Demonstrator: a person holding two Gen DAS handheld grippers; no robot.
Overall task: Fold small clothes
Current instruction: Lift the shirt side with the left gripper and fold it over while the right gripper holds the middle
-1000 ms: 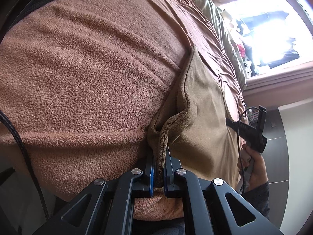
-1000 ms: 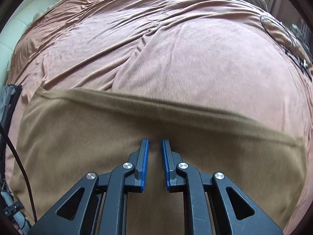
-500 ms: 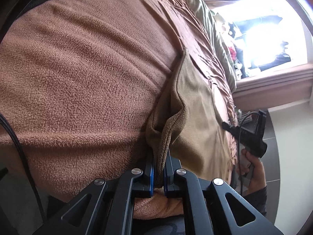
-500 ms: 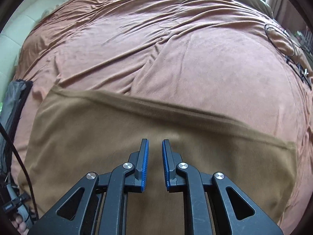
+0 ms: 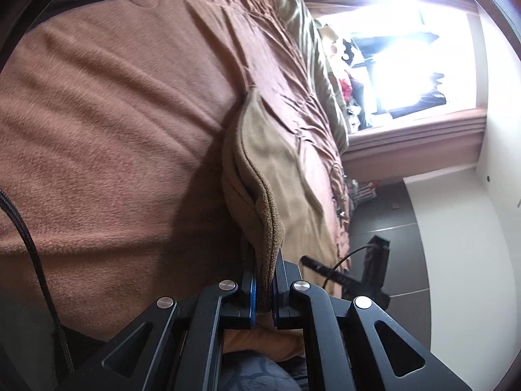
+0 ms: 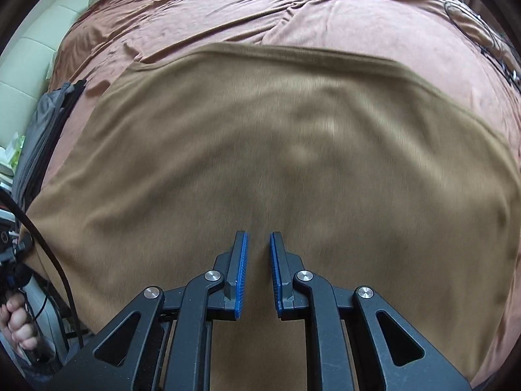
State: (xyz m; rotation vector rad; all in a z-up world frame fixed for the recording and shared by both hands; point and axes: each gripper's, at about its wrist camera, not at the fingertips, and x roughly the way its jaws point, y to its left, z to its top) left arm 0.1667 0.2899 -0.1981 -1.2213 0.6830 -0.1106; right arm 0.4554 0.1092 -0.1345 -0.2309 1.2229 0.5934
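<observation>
**Garment edge raised at the left while the right gripper slides back across the cloth**

A thick hemmed edge of the tan garment is pinched in the left gripper, at the lower centre of the left wrist view. The jaws are all but closed, with only the doubled cloth between the blue pads. Against the frames of a second ago, the pinched fold is seen standing higher off the rust-brown bedspread, a darker shadow is cast beneath it, and the view has tilted up towards the bright window at the upper right.

In the right wrist view, the right gripper is held over the garment at the lower centre. Its jaws stand narrowly apart, and nothing is seen caught between them; whether the tips rest on the cloth cannot be told. Much more of the garment is now shown than before: its far edge, earlier at mid-frame, now lies in the upper third, and the surface is smeared by motion.

The garment is spread flat on the bedspread, filling the middle of the right view. A fold is judged to be just beginning, the lifted edge being ready for carrying over the flat part.
</observation>
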